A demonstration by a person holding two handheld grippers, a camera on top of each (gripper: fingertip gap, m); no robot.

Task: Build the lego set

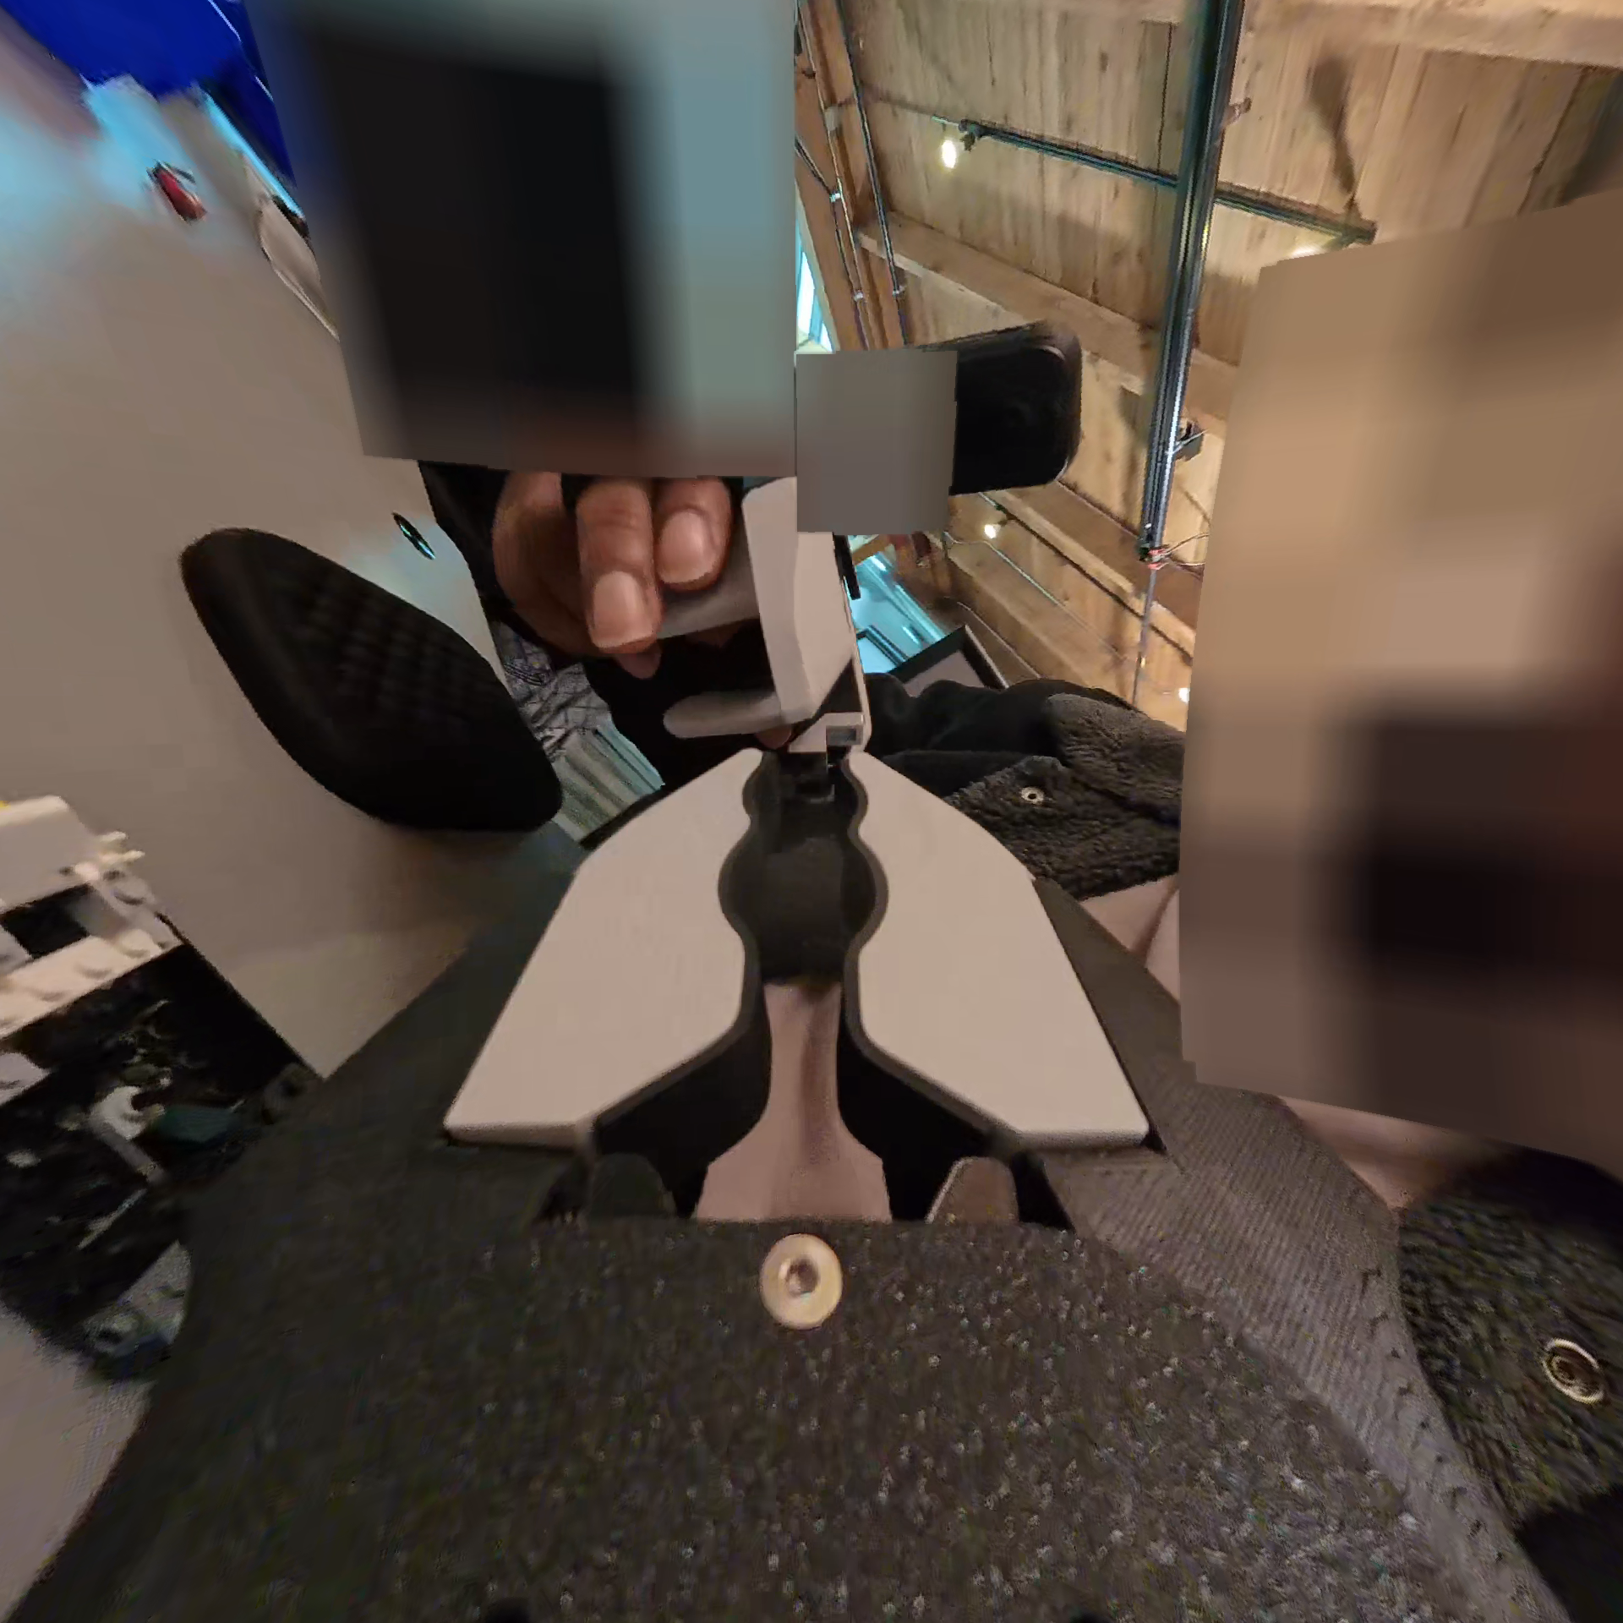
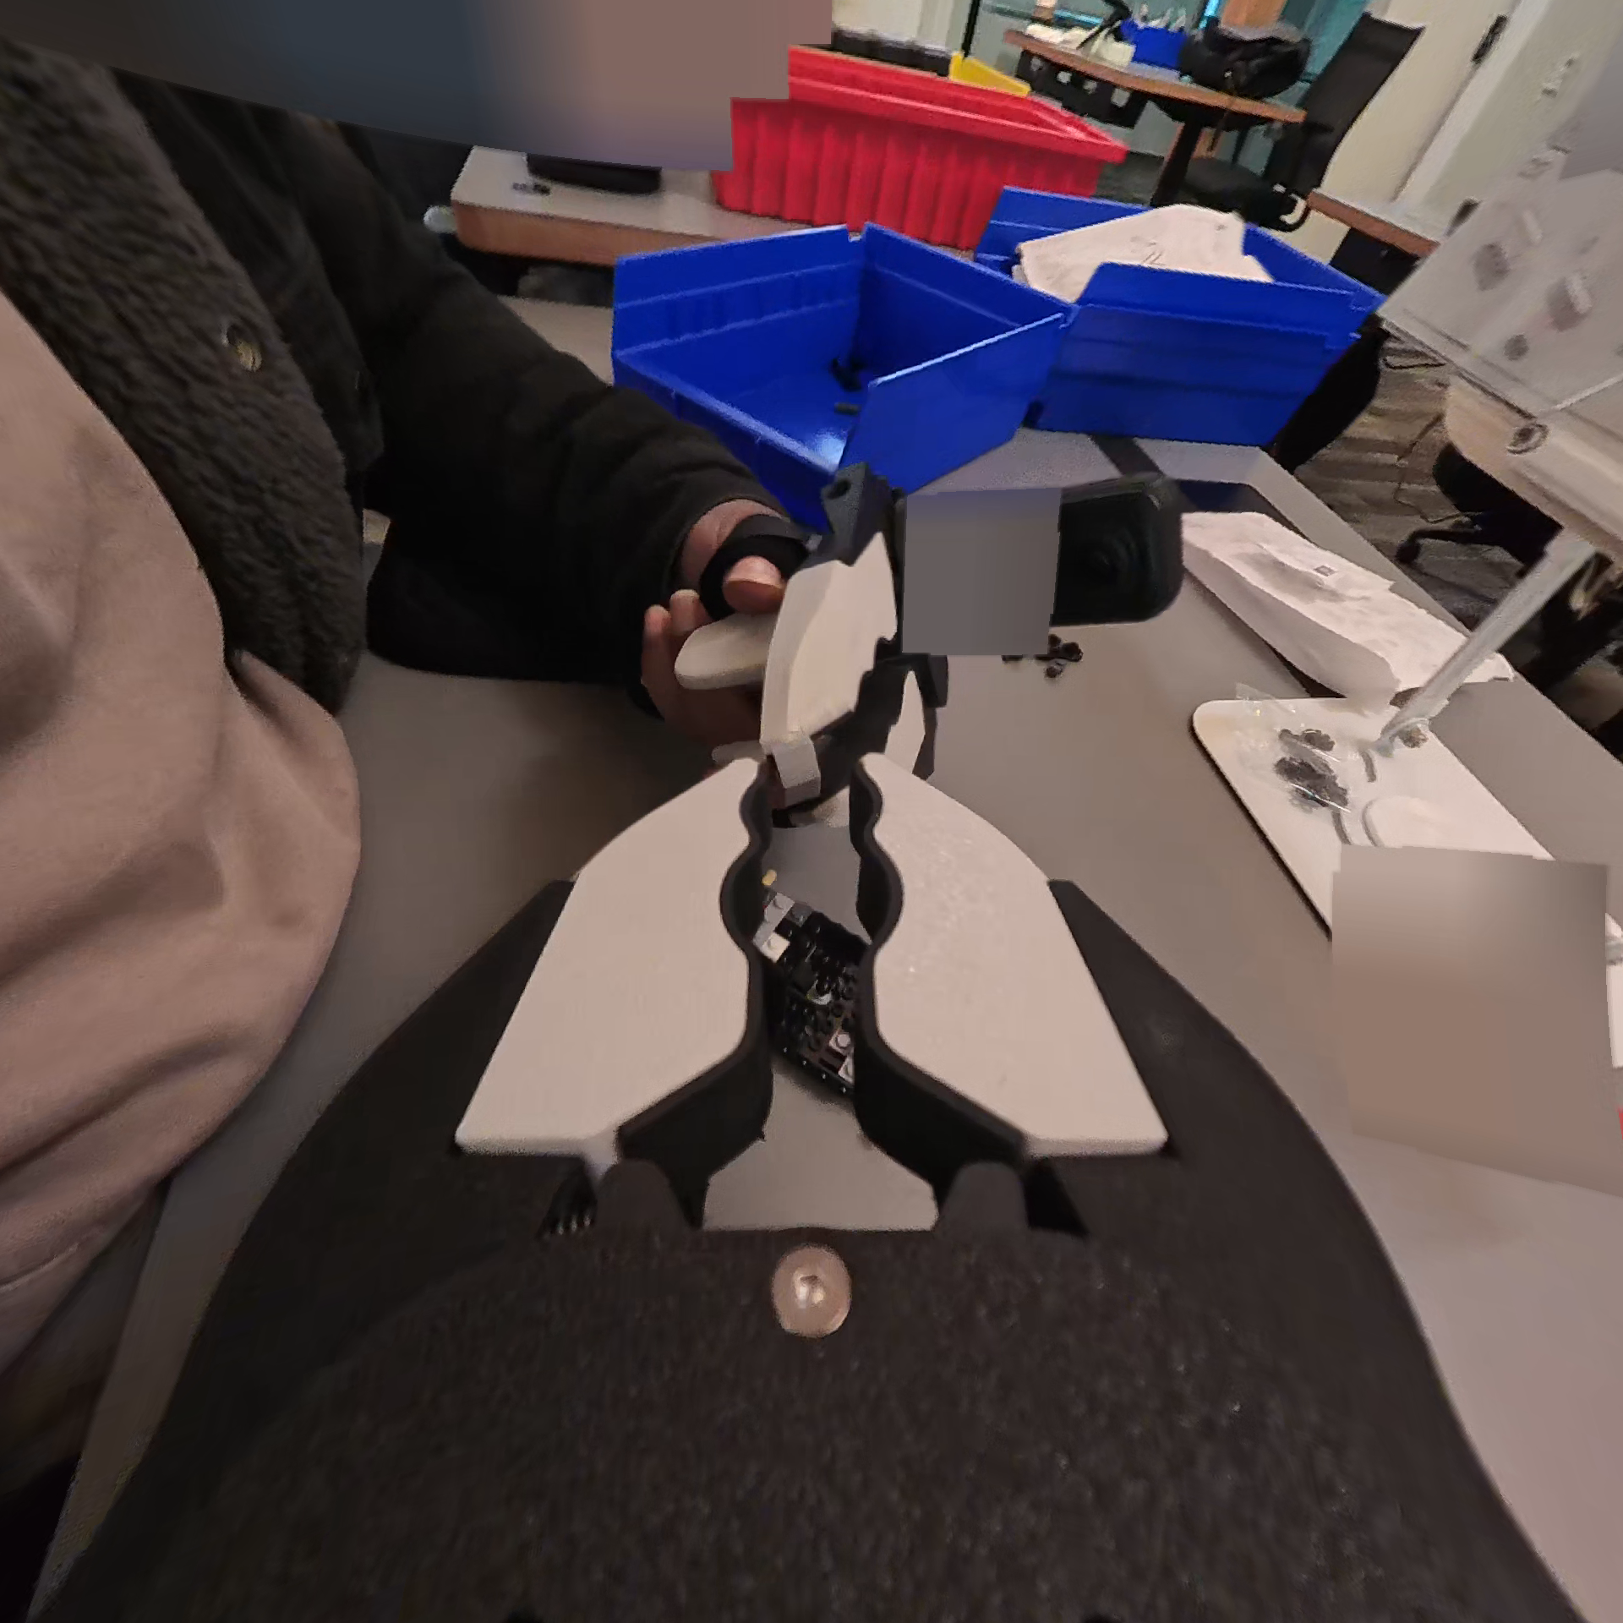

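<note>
- Lego build, black and studded, is seen on the grey table under the right gripper.
- Both grippers, right and left, are nearly closed, tips meeting around a small grey part.
- Blue plastic bins are set behind.

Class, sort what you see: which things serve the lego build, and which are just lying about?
For the build: lego model, left gripper, right gripper, probably the loose black pieces.
Lying about: red bin, papers, chair.
</note>
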